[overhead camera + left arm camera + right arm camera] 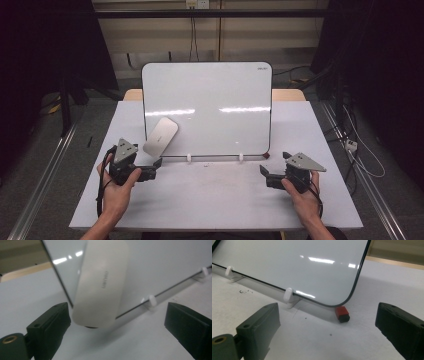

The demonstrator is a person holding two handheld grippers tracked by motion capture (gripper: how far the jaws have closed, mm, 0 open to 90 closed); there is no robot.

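- The left gripper (150, 170) hovers just short of the eraser (161, 136), its jaws spread wide with nothing between them; in the left gripper view the eraser (101, 283) sits squarely in the gap ahead
- The eraser clings to the lower left part of the whiteboard (215, 100), its bottom end overhanging the board's bottom edge near the left corner, just above the table (210, 200)
- The step in hand looks like reaching in to take the eraser off the board
- To do it well, bring the jaws in across the eraser's short width, one on each long side, low on the body where it overhangs and the board is out of the way
- Turn the hand to match the eraser's tilt first, so the pads land flat instead of on a rounded corner
- Close firmly before pulling; it probably holds by a magnet, so peeling it away from the board should go easier than dragging it down
- The eraser's long axis runs diagonally in the high view, upper end leaning right, lower end left; its pale smooth back faces the person
- The right gripper (270, 175) rests low on the table, jaws likewise wide apart and empty, facing the board's lower right corner and a small red and black block (342, 313) lying just beside it
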